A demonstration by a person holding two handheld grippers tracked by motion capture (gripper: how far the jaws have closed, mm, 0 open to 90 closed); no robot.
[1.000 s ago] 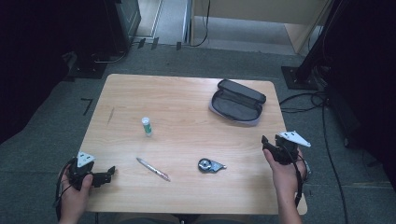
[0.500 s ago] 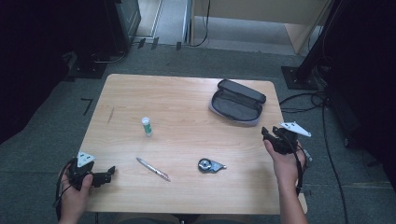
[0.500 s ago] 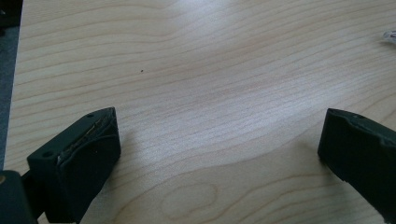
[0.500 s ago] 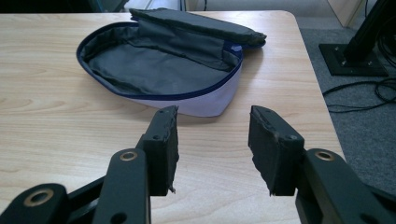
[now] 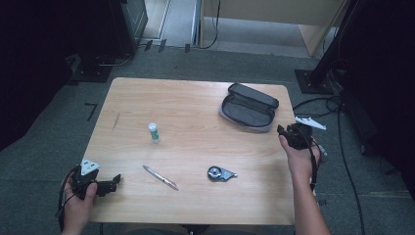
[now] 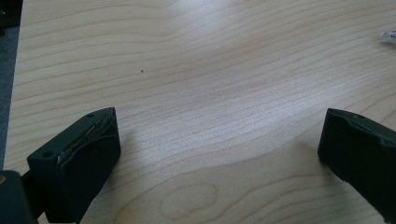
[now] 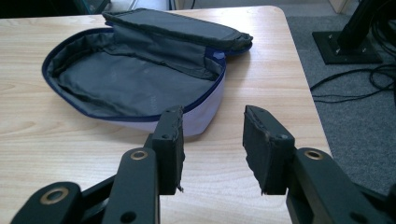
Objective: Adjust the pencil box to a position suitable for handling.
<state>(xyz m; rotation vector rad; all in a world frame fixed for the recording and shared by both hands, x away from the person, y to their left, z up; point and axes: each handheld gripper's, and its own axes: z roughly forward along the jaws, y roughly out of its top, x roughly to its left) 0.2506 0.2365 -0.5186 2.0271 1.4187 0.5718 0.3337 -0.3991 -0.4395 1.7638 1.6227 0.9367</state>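
Observation:
An open grey pencil case (image 5: 248,107) with a blue zip lies at the table's far right; in the right gripper view the case (image 7: 135,79) gapes just ahead of the jaws. My right gripper (image 5: 283,131) hovers by the case's near right corner, its jaws (image 7: 212,140) open with nothing between them; they have just been closing. My left gripper (image 5: 115,180) rests at the near left corner of the table, open wide and empty (image 6: 219,154). A glue stick (image 5: 153,132), a silver pen (image 5: 160,177) and a correction tape dispenser (image 5: 220,173) lie on the table.
The wooden table (image 5: 191,98) ends just right of the case, with grey carpet, cables (image 5: 337,105) and a black stand base (image 5: 313,81) beyond. Dark equipment stands at the far left.
My right hand has moved away from the near edge toward the pencil case, and its jaws have narrowed. The left hand has stayed put.

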